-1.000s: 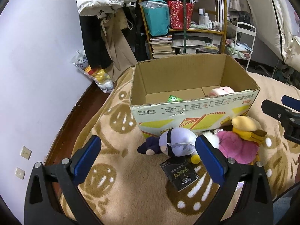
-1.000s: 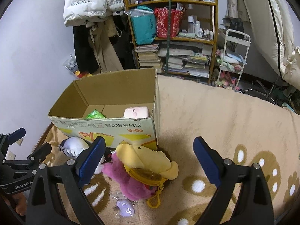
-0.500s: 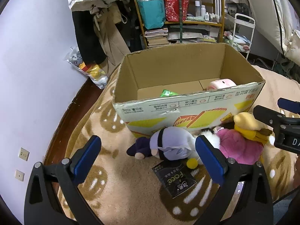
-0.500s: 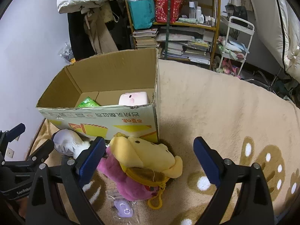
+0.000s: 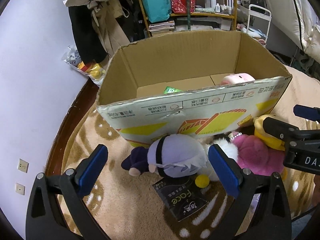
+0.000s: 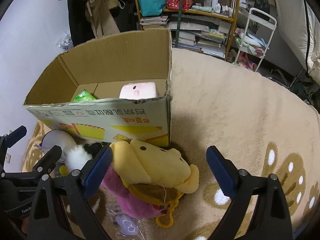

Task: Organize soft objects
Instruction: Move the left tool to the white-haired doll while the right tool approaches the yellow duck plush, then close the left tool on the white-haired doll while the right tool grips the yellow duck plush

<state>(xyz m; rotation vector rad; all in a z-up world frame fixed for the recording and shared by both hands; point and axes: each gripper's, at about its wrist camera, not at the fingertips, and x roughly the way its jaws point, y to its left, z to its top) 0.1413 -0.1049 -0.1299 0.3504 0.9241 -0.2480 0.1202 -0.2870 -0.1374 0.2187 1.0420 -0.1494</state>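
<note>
Plush toys (image 6: 160, 166) beside corrugated cardboard box (image 5: 200, 108).

green packet (image 5: 171, 90) mostly behind box wall (image 5: 200, 108), pink plush (image 6: 132, 200) under yellow plush (image 6: 158, 166)

Matt cardboard box (image 5: 200, 108), fluffy carpet (image 6: 230, 110), fuzzy plush toys (image 6: 156, 164)

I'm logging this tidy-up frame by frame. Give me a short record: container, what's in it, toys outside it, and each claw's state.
container: cardboard box, open top, on the rug
inside: pink plush, green packet
outside, by the box front: grey doll, pink toy, yellow toy
left claw: open, either side of the grey doll
right claw: open, over the yellow toy
</note>
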